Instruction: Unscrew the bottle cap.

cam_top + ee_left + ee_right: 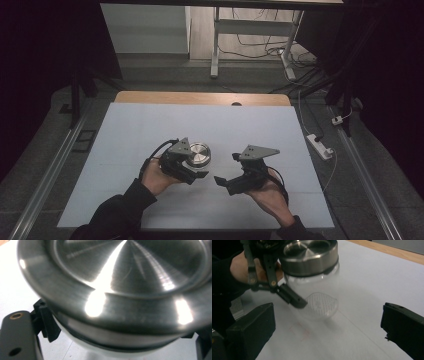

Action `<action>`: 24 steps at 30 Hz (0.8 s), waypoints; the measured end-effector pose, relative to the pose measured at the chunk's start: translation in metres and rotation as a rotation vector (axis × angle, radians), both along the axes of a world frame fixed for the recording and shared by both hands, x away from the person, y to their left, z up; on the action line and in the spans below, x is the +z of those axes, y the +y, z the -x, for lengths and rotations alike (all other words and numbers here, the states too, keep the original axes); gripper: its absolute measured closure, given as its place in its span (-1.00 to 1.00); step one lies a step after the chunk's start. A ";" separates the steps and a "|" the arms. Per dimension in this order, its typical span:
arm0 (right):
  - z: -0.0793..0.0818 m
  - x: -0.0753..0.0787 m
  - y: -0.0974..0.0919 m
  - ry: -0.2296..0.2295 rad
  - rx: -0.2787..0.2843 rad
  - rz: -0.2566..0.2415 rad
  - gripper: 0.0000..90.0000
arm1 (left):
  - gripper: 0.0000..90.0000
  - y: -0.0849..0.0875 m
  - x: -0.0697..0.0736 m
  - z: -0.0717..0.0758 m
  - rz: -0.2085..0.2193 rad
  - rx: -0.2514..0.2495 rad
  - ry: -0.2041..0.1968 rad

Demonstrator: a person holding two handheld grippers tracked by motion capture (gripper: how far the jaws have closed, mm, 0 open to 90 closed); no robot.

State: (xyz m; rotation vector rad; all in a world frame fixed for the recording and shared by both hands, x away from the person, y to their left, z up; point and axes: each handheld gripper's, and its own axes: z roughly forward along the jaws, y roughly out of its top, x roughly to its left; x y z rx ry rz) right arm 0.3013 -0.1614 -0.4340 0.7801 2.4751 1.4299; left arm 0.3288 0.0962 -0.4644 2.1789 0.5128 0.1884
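Left gripper (pixel 196 175) clamped on a clear glass jar (pixel 317 290) with a brushed steel lid (pixel 199 154), jaws drawn in as far as the jar body allows, pads pressed against the glass just below the lid's dark sealing ring. Jar held tilted, base lifted off the white worktop (pixel 125 150), lid toward the far side in the high view. In the left gripper view, lid (pixel 120 285) very close and blurred, one black ribbed finger pad (pixel 48 325) against the jar wall beneath the rim. In the right gripper view, left gripper (pixel 287 296) seen from outside, one black finger laid across the glass, embossed round base of the jar turned toward the camera, a hand (pixel 240 267) behind it.

Right gripper (pixel 222 182) well open, nothing between its jaws, touching nothing; near the jar but clearly apart from it, fingertips aimed toward the left gripper. Own two black jaws at the far left and far right edges of the right gripper view, bare white worktop (pixel 362 315) between them. Wooden edge of the worktop (pixel 200 97) beyond the white sheet.
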 end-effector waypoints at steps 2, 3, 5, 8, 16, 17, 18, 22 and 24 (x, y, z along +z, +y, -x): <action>-0.005 0.002 0.006 0.002 -0.002 -0.002 -1.00 | -0.67 0.000 0.000 0.000 -0.005 0.000 -0.001; -0.007 0.002 0.009 0.005 0.000 -0.004 -1.00 | -0.67 0.000 0.000 0.000 -0.006 -0.001 -0.001; -0.010 0.003 0.015 0.005 0.003 0.002 -1.00 | -0.67 -0.001 -0.001 0.000 -0.002 0.006 0.001; -0.015 0.005 0.024 -0.005 0.004 0.014 -1.00 | -0.67 -0.002 -0.001 0.000 -0.006 0.010 0.004; -0.023 0.012 0.054 -0.035 0.022 0.020 -1.00 | -0.67 -0.004 -0.001 0.001 -0.027 0.010 0.002; -0.023 0.011 0.058 -0.044 0.028 0.024 -0.98 | -0.67 -0.004 -0.001 0.001 -0.026 0.010 0.003; -0.024 0.011 0.061 -0.047 0.034 0.021 -0.94 | -0.67 -0.004 -0.001 0.002 -0.021 0.011 0.004; -0.025 0.008 0.069 -0.051 0.041 0.010 -0.75 | -0.67 -0.004 0.000 0.002 -0.014 0.007 0.008; -0.026 0.007 0.071 -0.054 0.064 -0.006 -0.62 | -0.67 -0.004 0.001 0.002 -0.012 -0.003 0.014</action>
